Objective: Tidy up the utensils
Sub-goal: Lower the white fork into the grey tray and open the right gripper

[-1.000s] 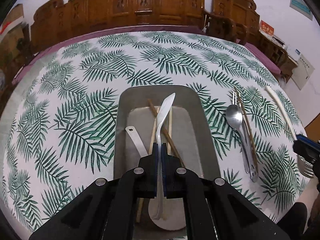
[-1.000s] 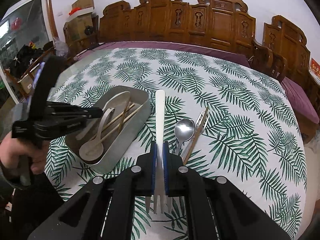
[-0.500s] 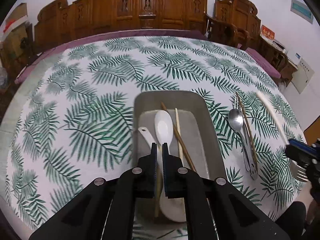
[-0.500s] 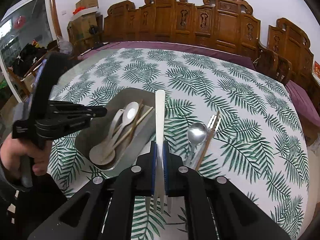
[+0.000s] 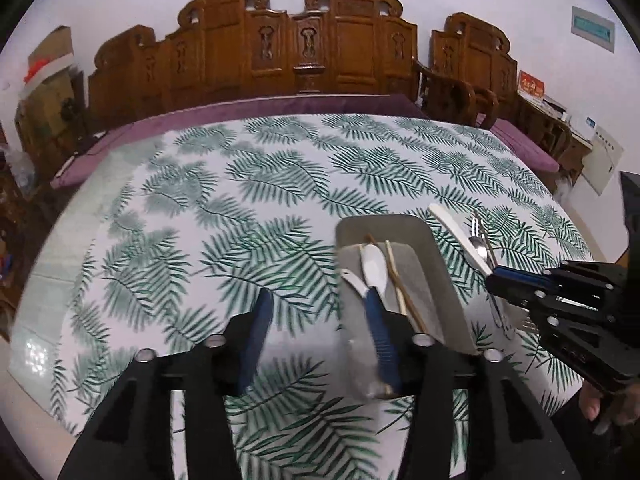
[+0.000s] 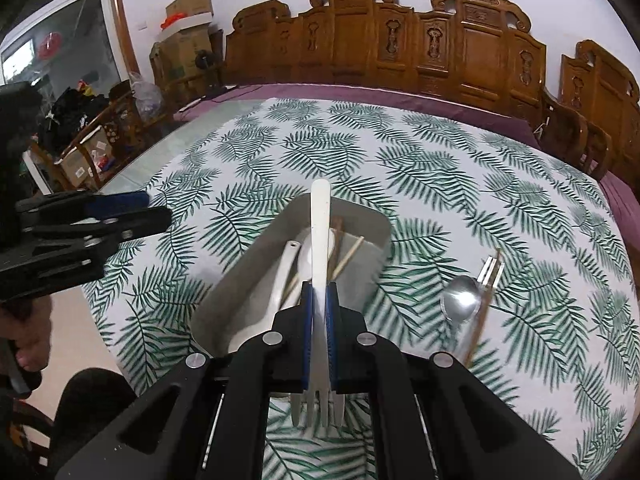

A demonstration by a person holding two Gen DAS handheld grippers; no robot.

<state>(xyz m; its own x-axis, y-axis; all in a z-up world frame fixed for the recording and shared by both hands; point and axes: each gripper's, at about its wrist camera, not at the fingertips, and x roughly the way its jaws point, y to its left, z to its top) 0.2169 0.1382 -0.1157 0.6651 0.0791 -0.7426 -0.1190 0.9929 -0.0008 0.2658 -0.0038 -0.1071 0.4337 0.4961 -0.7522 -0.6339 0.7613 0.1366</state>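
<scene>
While my right gripper has its blue pads clamped tight on a white-handled fork, the tines hang back toward the camera and the pale handle points forward over the grey metal tray. My left gripper has its fingers spread wide with nothing between them; one pad sits over the palm-leaf tablecloth, the other over the tray's near end.

In the tray lie a white spoon, a second white utensil beside it on the left, and wooden chopsticks on the right, all pointing roughly along the tray's length.

On the cloth to the right of the tray rests a steel spoon, and touching it a steel fork and a brown chopstick in a loose bundle.

Carved wooden chairs line the far side of the table.
</scene>
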